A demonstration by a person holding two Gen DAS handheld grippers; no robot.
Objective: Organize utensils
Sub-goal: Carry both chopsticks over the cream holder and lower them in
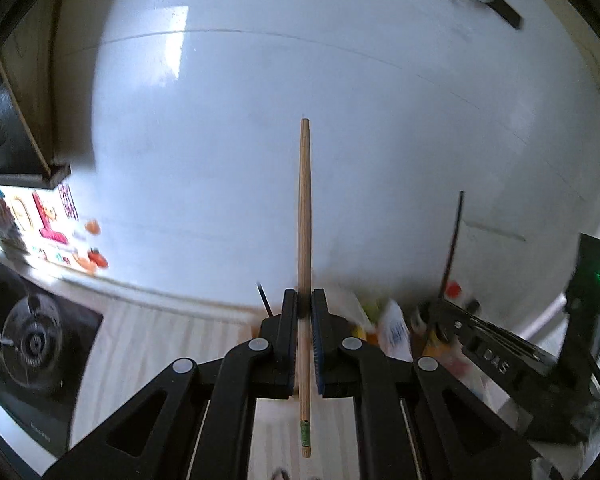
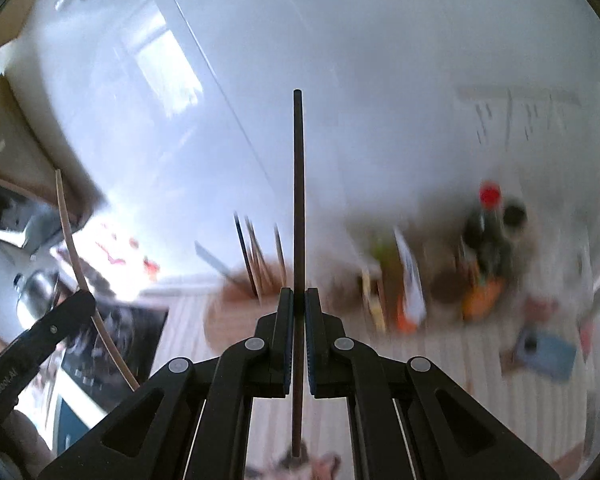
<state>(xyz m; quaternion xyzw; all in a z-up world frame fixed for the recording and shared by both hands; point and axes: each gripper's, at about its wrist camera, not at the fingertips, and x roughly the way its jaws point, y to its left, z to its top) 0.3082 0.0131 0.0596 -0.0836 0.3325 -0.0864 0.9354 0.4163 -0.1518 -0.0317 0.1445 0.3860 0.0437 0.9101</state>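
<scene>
Left claw: black jointed fingers with ribbed blue pads, clamped on a light wooden chopstick, round and tapering, standing at centre frame. Right claw: clamped likewise on a dark chopstick, slim and straight, at centre frame. Lower frame: pale striped table; round wooden holder with upright sticks, blurred.
</scene>
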